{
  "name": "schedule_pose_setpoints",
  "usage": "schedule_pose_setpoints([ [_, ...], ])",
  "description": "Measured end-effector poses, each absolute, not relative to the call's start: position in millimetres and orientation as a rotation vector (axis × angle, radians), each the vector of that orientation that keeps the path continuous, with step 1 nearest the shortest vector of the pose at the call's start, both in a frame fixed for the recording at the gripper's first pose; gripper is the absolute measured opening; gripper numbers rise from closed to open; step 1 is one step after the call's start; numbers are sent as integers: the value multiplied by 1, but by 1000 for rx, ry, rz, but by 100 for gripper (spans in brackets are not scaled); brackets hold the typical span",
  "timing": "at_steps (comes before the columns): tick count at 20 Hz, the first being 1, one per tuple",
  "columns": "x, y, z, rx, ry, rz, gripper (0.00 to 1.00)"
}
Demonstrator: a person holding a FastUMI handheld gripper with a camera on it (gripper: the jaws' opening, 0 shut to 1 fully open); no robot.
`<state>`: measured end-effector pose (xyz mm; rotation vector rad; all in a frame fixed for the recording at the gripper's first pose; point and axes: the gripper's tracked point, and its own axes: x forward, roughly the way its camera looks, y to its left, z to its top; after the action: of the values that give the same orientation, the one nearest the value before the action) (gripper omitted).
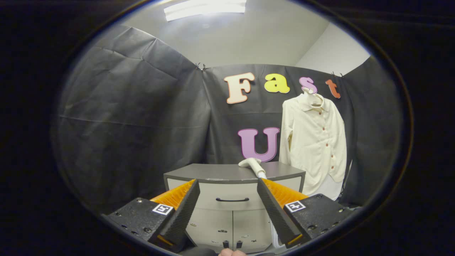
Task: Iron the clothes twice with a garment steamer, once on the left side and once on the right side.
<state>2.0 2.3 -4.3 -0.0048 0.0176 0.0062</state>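
Observation:
A cream button-up shirt (316, 137) hangs on a hanger against the black cloth wall, beyond and to the right of my fingers. A white garment steamer (253, 164) lies on the grey top of a cabinet (213, 172), its head just beyond my right finger, with its handle running down behind that finger. My gripper (227, 186) is open, well short of the cabinet, with nothing between its fingers.
The cabinet has a drawer with a dark handle (232, 200) and two doors (233, 227) below. Black cloth walls close in the booth on the left, back and right. A bit of a hand (231, 252) shows below the fingers.

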Motion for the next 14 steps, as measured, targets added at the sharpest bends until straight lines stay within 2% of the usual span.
schedule_pose_setpoints([
  [14, 37, -21, -15, -26, 70, -28, 99],
])
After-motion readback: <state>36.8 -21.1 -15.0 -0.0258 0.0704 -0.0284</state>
